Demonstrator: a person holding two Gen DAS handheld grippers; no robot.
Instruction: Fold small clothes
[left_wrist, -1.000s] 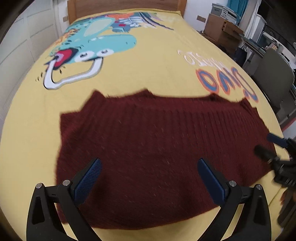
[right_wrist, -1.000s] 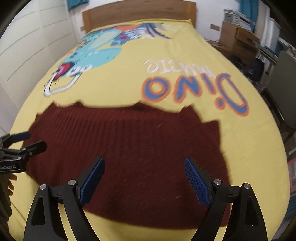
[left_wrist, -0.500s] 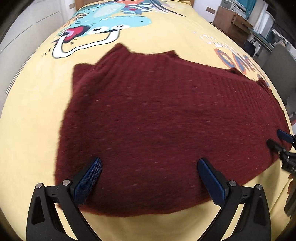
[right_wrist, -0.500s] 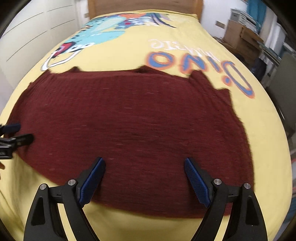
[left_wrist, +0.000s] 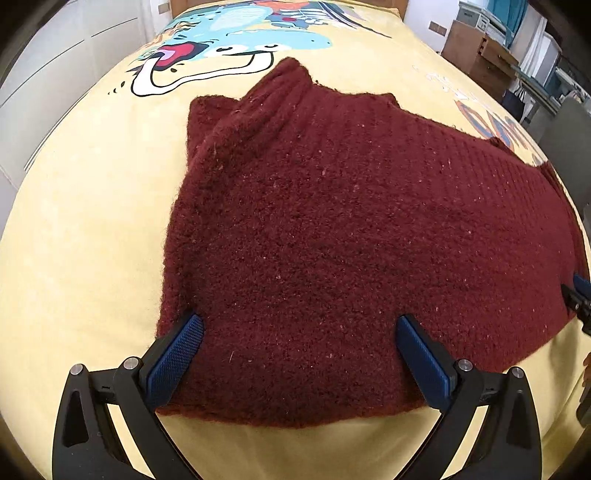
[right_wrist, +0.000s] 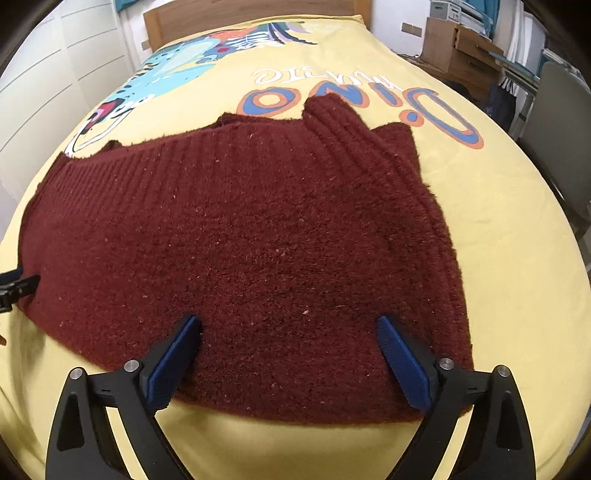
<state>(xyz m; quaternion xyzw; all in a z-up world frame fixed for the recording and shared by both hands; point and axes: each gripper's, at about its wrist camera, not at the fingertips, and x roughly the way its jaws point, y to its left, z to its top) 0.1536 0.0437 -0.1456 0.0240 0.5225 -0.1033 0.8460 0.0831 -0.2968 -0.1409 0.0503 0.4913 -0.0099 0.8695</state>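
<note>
While both grippers sit low at the near hem, a dark red knit sweater (left_wrist: 332, 229) lies spread flat on a yellow bedspread (left_wrist: 81, 229) covering the bed. Left gripper (left_wrist: 300, 347): jaws wide apart, blue pads (left_wrist: 173, 354) over the sweater's near left corner, nothing clamped. Right gripper (right_wrist: 289, 345): jaws also wide apart, pads (right_wrist: 404, 363) over the near right part of the hem, nothing clamped. Ribbed sleeve (right_wrist: 354, 136) lies folded over the body on the right side in the right view; another ribbed sleeve (left_wrist: 273, 99) lies over the left side in the left view. Right gripper's tip shows at the far right edge of the left view, beside the sweater's edge. Cartoon dinosaur print (left_wrist: 229, 48) and lettering (right_wrist: 354, 92) sit beyond the sweater. Wooden headboard (right_wrist: 251, 14) at far end, cardboard boxes (right_wrist: 454, 48) to the right.
</note>
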